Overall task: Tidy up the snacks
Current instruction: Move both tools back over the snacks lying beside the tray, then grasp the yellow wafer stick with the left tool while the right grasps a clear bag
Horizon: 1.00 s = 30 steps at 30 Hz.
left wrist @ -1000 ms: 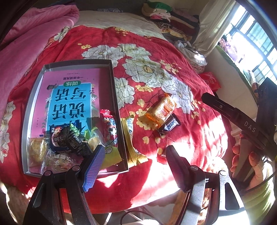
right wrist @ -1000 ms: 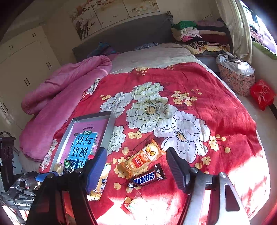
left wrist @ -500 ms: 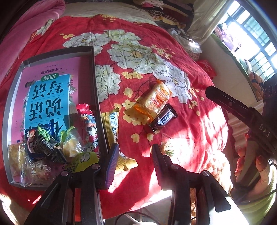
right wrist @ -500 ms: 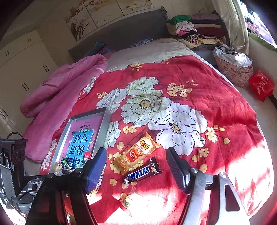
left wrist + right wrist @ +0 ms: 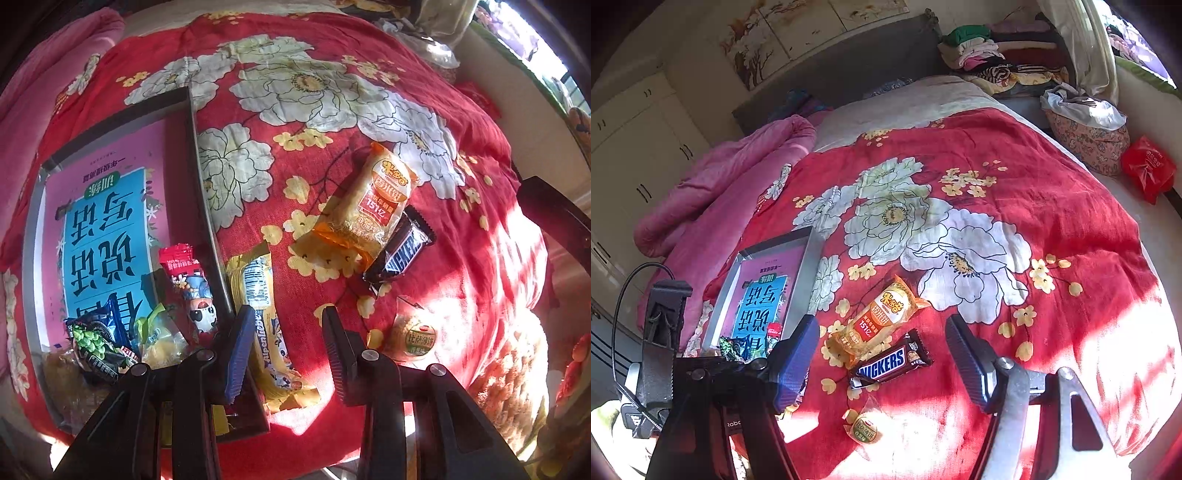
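Left gripper (image 5: pixel 288 332): lower and nearer the bed than a second ago, pointing steeply down, jaws drawn in from wide to a narrow gap. It now straddles the yellow Alpenliebe packet (image 5: pixel 264 321), which lies on the red floral quilt (image 5: pixel 369 74) just outside the tray's right rim. The pads look just clear of the wrapper, so not yet a grip as far as I can tell.

Reading: the Alpenliebe packet is the pick in hand. A closing pinch and a short carry to the left would put it in the tray (image 5: pixel 192 122).

Right gripper (image 5: pixel 882 365): jaws wide apart, nothing between the pads, hovering unmoved above the Snickers bar (image 5: pixel 890 362).

Tray holds a pink and blue book with large Chinese characters, not legible to me. At its near end is a pile of snacks already gathered, among them a red panda-print packet (image 5: pixel 192 291) and a dark wrapper with green print (image 5: pixel 96 343).

Loose on the quilt:
- orange rice-snack bag (image 5: pixel 373 206), Chinese brand in yellow, "151亿" on the red panel
- Snickers bar touching its lower end
- small clear-wrapped round biscuit (image 5: pixel 417 336), green label, text too small

Four items left outside the tray
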Each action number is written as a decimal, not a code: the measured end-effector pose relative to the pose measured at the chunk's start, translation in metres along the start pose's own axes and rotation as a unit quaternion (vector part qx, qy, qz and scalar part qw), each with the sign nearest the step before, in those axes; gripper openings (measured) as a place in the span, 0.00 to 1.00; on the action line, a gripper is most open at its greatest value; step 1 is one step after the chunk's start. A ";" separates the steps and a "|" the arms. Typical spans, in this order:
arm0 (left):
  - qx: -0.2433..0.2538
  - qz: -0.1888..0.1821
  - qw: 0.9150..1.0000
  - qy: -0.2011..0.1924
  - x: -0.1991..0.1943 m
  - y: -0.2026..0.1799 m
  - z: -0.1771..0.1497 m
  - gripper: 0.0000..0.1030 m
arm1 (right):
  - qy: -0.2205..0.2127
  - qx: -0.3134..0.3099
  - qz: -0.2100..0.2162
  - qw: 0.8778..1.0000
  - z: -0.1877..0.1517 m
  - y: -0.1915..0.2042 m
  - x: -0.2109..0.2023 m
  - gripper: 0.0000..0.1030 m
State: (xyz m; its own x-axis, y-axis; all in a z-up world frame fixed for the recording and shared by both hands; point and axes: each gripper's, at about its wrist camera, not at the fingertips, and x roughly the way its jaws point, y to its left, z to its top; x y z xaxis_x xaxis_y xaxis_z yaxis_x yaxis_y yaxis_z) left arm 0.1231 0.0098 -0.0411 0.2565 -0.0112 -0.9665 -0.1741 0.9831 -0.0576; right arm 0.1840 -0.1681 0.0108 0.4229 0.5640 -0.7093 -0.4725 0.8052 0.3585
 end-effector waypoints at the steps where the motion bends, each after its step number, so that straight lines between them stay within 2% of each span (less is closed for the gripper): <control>1: 0.003 0.011 1.000 0.006 0.004 -0.001 0.002 0.38 | 0.001 0.001 -0.001 1.000 0.000 -0.001 0.000 0.68; 7: 0.014 0.046 0.999 0.022 0.018 -0.008 0.012 0.38 | 0.017 0.005 -0.002 1.000 -0.007 -0.012 0.002 0.68; 10: 0.014 0.051 0.998 0.022 0.022 -0.010 0.014 0.38 | 0.034 0.001 0.001 0.999 -0.017 -0.015 0.005 0.68; 15: -0.005 0.028 1.000 0.004 0.021 -0.008 0.012 0.37 | 0.076 -0.020 0.008 0.997 -0.038 -0.011 0.018 0.68; 16: -0.010 0.021 1.000 0.005 0.023 -0.008 0.010 0.32 | 0.085 -0.025 0.009 0.996 -0.042 -0.008 0.021 0.68; 17: -0.014 0.008 1.000 0.007 0.025 -0.007 0.008 0.19 | 0.093 -0.028 0.012 0.995 -0.048 -0.005 0.025 0.68; 18: -0.020 -0.010 1.000 0.016 0.029 -0.006 0.006 0.13 | 0.101 -0.029 0.017 0.994 -0.052 -0.002 0.028 0.68; 20: -0.030 -0.025 0.999 0.033 0.038 -0.004 -0.002 0.11 | 0.116 -0.030 0.020 0.993 -0.061 0.003 0.036 0.68; 23: -0.027 -0.040 0.999 0.011 0.034 -0.003 -0.009 0.11 | 0.137 -0.038 0.021 0.990 -0.070 0.011 0.045 0.68; 25: -0.038 -0.076 0.996 -0.004 0.023 0.001 -0.010 0.11 | 0.141 -0.044 0.022 0.989 -0.073 0.014 0.047 0.68; 27: -0.031 -0.076 0.996 -0.024 0.008 0.001 -0.009 0.12 | 0.142 -0.042 0.022 0.989 -0.074 0.014 0.047 0.68; 30: -0.028 -0.064 0.997 -0.029 -0.007 0.005 -0.005 0.15 | 0.137 -0.036 0.021 0.990 -0.071 0.011 0.046 0.68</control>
State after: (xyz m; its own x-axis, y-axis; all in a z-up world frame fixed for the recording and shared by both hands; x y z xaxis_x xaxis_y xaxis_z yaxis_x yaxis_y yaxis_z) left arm 0.1160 0.0138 -0.0359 0.3353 -0.1241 -0.9339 -0.1890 0.9623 -0.1957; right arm 0.1432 -0.1464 -0.0614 0.1808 0.5170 -0.8367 -0.5425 0.7620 0.3536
